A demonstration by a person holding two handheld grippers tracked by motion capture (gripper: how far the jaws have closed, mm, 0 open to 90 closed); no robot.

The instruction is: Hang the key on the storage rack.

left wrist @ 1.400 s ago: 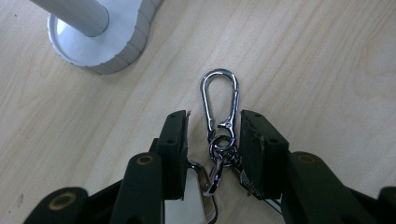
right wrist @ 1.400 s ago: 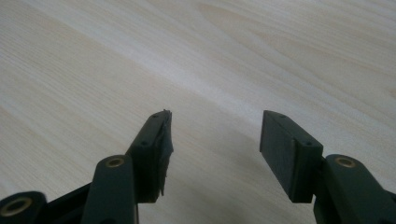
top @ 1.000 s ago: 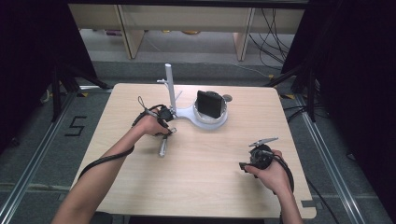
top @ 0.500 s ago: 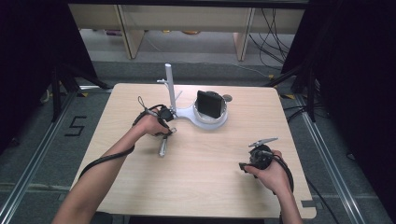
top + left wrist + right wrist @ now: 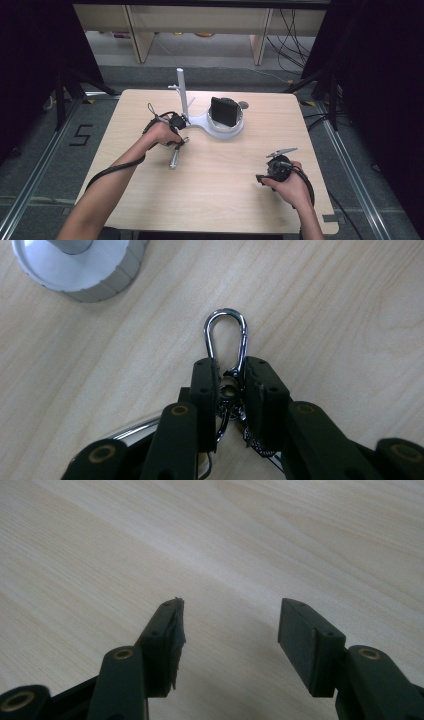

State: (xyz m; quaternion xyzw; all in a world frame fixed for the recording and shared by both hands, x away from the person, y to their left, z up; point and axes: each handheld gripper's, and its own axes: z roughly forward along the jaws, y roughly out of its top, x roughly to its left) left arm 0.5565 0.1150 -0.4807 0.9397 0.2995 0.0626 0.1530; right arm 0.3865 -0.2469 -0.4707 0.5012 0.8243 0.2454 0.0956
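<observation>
Two grippers are at work on the pale wooden table point(image 5: 150, 200), and they are well apart from each other. At the left, the left gripper point(image 5: 229, 385) has its jaws pinched narrow on the swivel end of a silver carabiner clip point(image 5: 226, 335), whose rounded loop sticks out past the jaw tips and lies just above or on the wood; I cannot tell whether it touches. In the high view the left gripper point(image 5: 176, 131) sits just near and left of a white stand point(image 5: 200, 121), and a silver metal piece point(image 5: 174, 157) trails from it toward the near side, possibly part of the same keyring bundle. A round silver base point(image 5: 80, 265) shows at the far left corner of the left gripper view, close to the clip but apart from it.

At the right and nearer the table's near edge, the right gripper point(image 5: 227, 630) stands with jaws wide and nothing between them, over bare wood. From above, the right gripper point(image 5: 274, 167) is held idle in the person's hand.

My reading is that the grasp on the clip is made and the carry is the step in hand. A thin upright post point(image 5: 181, 90) with a small side peg rises from the stand, so the next move probably calls for lifting the clip, turning it so its loop faces the peg, and threading it on without snagging. A black device point(image 5: 223, 111) rests on the stand's round dish to the right, and the lift should stay clear of it.
</observation>
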